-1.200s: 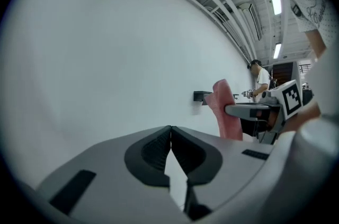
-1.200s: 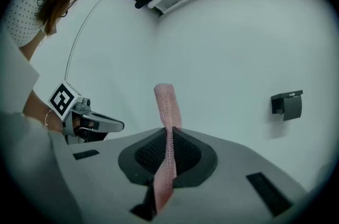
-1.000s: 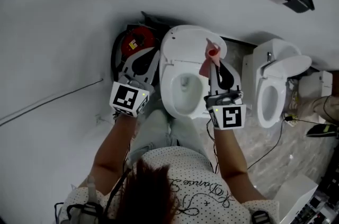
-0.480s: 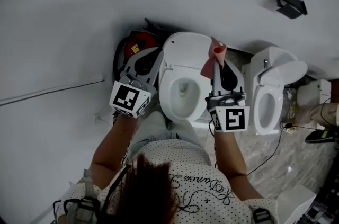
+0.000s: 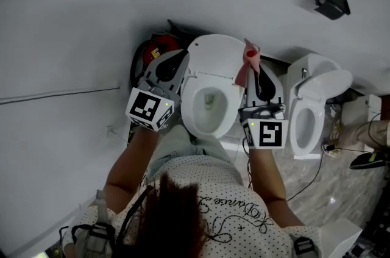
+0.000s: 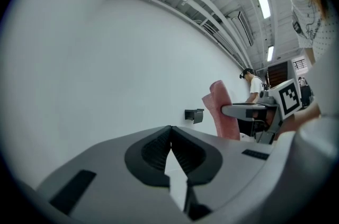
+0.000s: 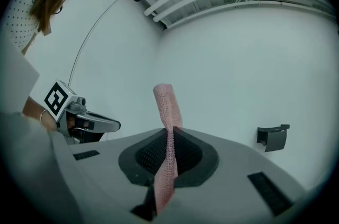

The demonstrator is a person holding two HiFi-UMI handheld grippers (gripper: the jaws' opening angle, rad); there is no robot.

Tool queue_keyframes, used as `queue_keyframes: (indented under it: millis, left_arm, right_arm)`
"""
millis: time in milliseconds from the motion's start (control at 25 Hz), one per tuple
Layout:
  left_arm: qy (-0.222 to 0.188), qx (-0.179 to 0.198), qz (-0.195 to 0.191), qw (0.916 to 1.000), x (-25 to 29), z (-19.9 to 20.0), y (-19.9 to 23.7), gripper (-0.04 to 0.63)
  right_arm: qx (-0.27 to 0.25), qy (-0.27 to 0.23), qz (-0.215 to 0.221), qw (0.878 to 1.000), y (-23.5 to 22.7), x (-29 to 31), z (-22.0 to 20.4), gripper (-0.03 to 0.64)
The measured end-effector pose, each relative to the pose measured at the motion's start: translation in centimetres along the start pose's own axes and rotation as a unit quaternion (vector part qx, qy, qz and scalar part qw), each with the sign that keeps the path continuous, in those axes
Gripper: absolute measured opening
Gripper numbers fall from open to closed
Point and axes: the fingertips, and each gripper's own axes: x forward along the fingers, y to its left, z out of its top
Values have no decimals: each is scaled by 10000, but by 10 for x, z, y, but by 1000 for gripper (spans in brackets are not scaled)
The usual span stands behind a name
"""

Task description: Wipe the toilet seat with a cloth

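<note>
Holding pink cloth (image 5: 247,63) clenched in right claw (image 5: 254,75), up by the lid, apparently off toilet seat (image 5: 190,105). Left claw (image 5: 181,57) clenched, empty. Best to lower, press flat, then sweep round.

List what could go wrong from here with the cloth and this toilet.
1. The right gripper pinches the pink cloth only as a thin folded strip. The hard jaws might scrape the toilet seat instead of the cloth, or the strip might pull free while wiping.
2. In the head view the cloth's loose end hangs by the seat's right edge, close to the open bowl, so it could dip in.
</note>
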Motion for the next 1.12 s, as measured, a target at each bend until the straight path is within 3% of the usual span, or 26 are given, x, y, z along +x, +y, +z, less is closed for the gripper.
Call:
queue_keyframes:
  millis: [560,1120]
  left_arm:
    - [-41,157,128,9998,-23,9,-19,-8]
    - [-35,145,172,9997,-27,12,-27,-8]
  right_arm:
    - [-247,-46,193,9995,0,-27,4,15]
    - [61,-135,198,9997,-6,-31,5,14]
